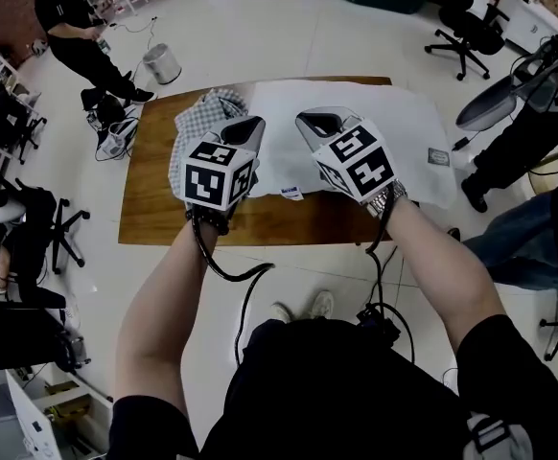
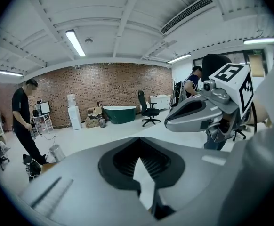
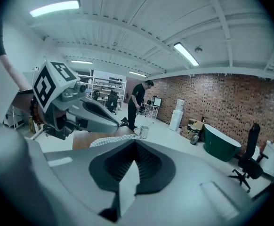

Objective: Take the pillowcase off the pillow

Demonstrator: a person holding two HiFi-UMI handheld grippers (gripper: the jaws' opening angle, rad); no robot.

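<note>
Pillow: the white pillow [image 1: 356, 113] lies flat on the table [image 1: 154, 209]. Its long axis runs left to right, and its right end hangs past the table's right edge.
Checked cloth: a checked cloth [image 1: 205, 113] sits bunched at the pillow's far left end, touching it. I cannot tell whether it is the case or the filling.
Left tool: the left tool [image 1: 248, 125] has its jaws closed together and is held above the pillow's left part, tip pointing far. Only a pale sliver shows in the seam and no fabric rises to it, so I judge it holds nothing.
Right tool: the right tool [image 1: 319, 120] is closed the same way and, by the same reading, empty. It hangs above the pillow's middle, just beside the left tool.
Key relation: the pillow lies below and beyond both tips. The left tool is nearer the bunched left end, and the right tool is nearer the long white body stretching right.
Next move: probably both tools open and come down, one pinning the pillow while the other pulls along the long axis.
</note>
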